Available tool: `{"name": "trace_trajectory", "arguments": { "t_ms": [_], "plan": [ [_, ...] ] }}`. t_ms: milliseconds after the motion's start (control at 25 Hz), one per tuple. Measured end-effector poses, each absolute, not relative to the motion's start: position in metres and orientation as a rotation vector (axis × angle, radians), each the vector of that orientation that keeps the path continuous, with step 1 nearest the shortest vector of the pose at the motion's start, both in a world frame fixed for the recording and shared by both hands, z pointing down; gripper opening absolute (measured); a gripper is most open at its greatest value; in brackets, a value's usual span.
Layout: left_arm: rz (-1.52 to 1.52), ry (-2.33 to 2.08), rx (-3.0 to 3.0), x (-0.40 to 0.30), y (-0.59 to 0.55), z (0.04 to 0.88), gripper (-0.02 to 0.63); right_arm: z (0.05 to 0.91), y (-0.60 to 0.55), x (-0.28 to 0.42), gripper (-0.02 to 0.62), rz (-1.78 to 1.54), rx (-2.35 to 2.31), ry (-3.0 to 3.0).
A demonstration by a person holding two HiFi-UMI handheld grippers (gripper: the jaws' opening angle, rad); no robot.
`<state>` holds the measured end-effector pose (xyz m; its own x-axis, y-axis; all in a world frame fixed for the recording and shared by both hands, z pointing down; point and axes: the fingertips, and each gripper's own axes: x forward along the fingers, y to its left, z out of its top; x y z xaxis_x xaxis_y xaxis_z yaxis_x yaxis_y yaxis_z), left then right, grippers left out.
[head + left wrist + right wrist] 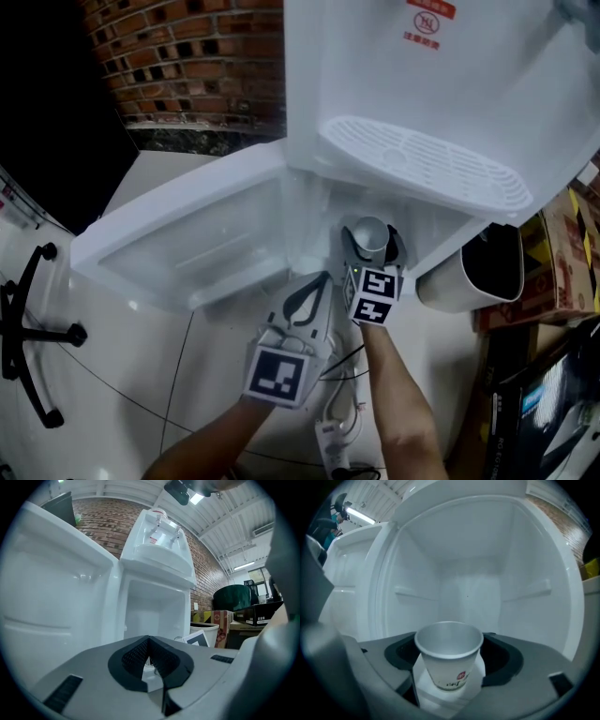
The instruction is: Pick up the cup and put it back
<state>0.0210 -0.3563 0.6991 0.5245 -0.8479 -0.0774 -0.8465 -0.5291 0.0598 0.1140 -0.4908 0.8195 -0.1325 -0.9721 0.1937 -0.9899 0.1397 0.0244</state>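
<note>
A white paper cup (450,660) with a small red logo stands upright on the white floor of the water dispenser's lower cabinet (468,588). My right gripper (449,657) reaches into the cabinet with a jaw on either side of the cup, and the dark pads stand slightly off its wall. In the head view the cup (368,232) shows as a grey round top just ahead of the right gripper (372,247). My left gripper (309,298) hangs lower left of it, outside the cabinet; its jaws (149,660) are shut with nothing in them.
The cabinet door (187,244) stands swung open to the left. The dispenser's drip tray (422,159) overhangs the cabinet. A white bin (478,272) and cardboard boxes (572,253) crowd the right. A power strip (333,436) and cables lie on the floor, with a black chair base (28,328) at left.
</note>
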Motion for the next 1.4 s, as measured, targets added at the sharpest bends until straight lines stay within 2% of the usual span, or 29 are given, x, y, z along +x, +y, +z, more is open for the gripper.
{"name": "trace_trajectory", "arguments": {
  "t_ms": [40,200,280,720,800,880,920,960,1080,1400],
  "plan": [
    [-0.149,-1.517,2.731,0.021,-0.356,0.7,0.002,0.822,-0.491,0.114,0.41,0.178,1.942,-2.242],
    [-0.139,-1.514,2.731,0.02,-0.353,0.701,0.002,0.828,-0.491,0.113,0.41,0.198,1.919,-2.225],
    [-0.131,-1.515,2.725,0.018,-0.353,0.703,0.002,0.827,-0.489,0.113,0.433,0.185,1.919,-2.231],
    [-0.106,-1.512,2.745,0.026,-0.346,0.698,0.002,0.786,-0.43,0.121,0.424,0.126,2.031,-2.262],
    [-0.087,-1.499,2.758,0.032,-0.344,0.695,0.002,0.771,-0.413,0.115,0.313,0.072,2.013,-2.276],
    [-0.084,-1.476,2.775,0.039,-0.341,0.687,0.002,0.749,-0.4,0.108,0.101,0.013,1.982,-2.299],
    [-0.084,-1.467,2.779,0.04,-0.338,0.681,0.002,0.738,-0.394,0.105,0.085,-0.002,1.968,-2.313],
    [-0.082,-1.461,2.782,0.04,-0.336,0.674,0.002,0.727,-0.388,0.102,0.041,-0.004,1.958,-2.326],
    [-0.054,-1.445,2.819,0.04,-0.329,0.643,0.002,0.692,-0.37,0.1,0.005,0.034,1.961,-2.342],
    [-0.021,-1.461,2.873,0.023,-0.299,0.526,0.002,0.577,-0.316,0.075,0.005,0.107,1.927,-2.395]
  ]
}}
